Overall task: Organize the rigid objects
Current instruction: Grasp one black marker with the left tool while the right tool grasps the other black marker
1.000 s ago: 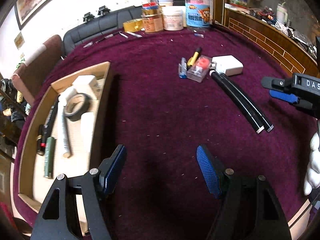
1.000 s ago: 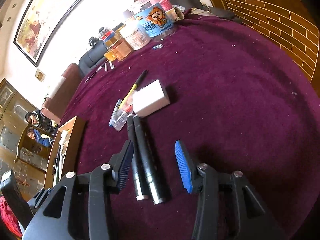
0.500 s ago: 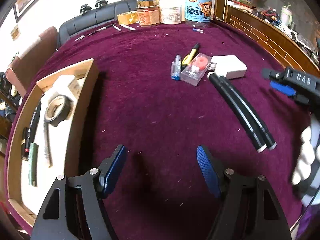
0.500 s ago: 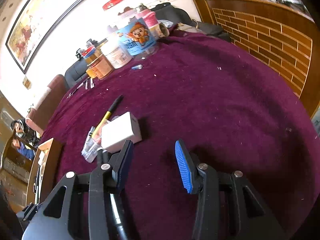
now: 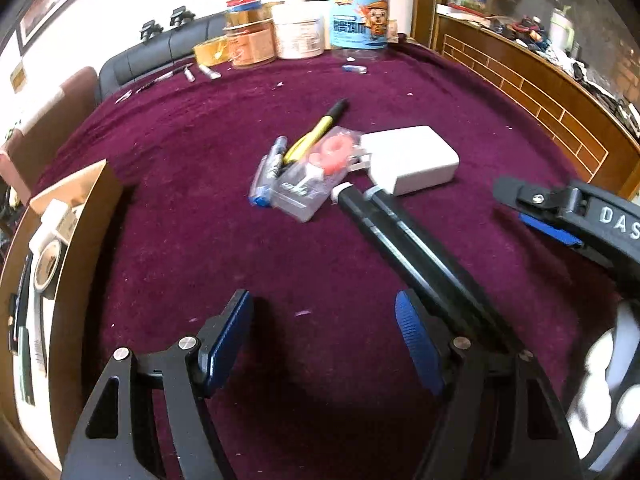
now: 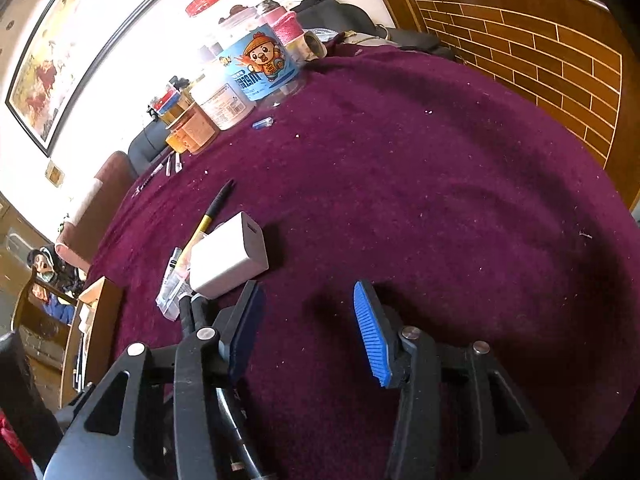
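Left wrist view shows my left claw [image 5: 324,336] spread and empty beside the two black tubes [image 5: 404,244] on the bench [image 5: 200,208], while my right claw [image 6: 306,328], jaws just widening, holds nothing, probably to pick one.

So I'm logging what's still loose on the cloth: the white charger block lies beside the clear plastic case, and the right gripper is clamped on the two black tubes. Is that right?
Not quite. The right gripper holds nothing: in the right wrist view its jaws stand open over bare cloth, and the two black tubes lie off to its left. The white charger block does lie beside the clear plastic case.
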Demonstrator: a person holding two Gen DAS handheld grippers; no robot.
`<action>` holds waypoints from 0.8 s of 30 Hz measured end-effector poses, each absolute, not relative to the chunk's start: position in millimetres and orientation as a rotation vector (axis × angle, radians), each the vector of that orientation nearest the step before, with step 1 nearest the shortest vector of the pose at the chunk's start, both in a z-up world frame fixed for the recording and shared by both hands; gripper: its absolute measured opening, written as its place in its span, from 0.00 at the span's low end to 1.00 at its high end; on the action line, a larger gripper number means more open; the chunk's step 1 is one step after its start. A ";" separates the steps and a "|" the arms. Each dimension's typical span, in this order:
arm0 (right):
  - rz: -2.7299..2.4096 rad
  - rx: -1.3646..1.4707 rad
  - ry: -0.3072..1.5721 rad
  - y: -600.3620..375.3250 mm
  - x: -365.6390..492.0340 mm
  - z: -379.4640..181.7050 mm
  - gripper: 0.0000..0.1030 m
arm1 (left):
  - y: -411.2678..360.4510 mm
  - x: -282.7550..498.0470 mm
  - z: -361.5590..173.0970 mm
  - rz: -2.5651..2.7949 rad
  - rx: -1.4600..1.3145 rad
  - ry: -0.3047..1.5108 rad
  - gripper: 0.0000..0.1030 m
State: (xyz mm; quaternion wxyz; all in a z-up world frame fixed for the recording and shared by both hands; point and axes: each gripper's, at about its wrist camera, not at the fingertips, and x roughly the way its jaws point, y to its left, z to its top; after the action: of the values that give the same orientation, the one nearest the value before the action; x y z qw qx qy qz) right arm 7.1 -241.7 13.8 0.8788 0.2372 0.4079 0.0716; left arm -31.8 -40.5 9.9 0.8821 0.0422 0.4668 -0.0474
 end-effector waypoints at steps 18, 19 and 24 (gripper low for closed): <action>0.172 0.502 0.846 -241.1 7.5 13.4 0.51 | -41.8 -18.4 7.1 -0.041 0.105 0.979 0.81; 0.173 0.502 0.847 -241.3 7.5 13.3 0.51 | -33.2 -18.0 6.0 -0.057 0.045 0.989 0.81; 0.174 0.503 0.846 -241.9 7.5 13.5 0.52 | -30.1 -28.4 29.0 -0.098 -0.056 0.931 0.80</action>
State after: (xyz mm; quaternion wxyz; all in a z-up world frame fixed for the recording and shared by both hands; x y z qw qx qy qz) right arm 7.5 -241.9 13.5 0.8776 0.2413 0.4057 0.0835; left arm -28.4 -30.1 29.0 0.8921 -0.0268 0.4486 -0.0473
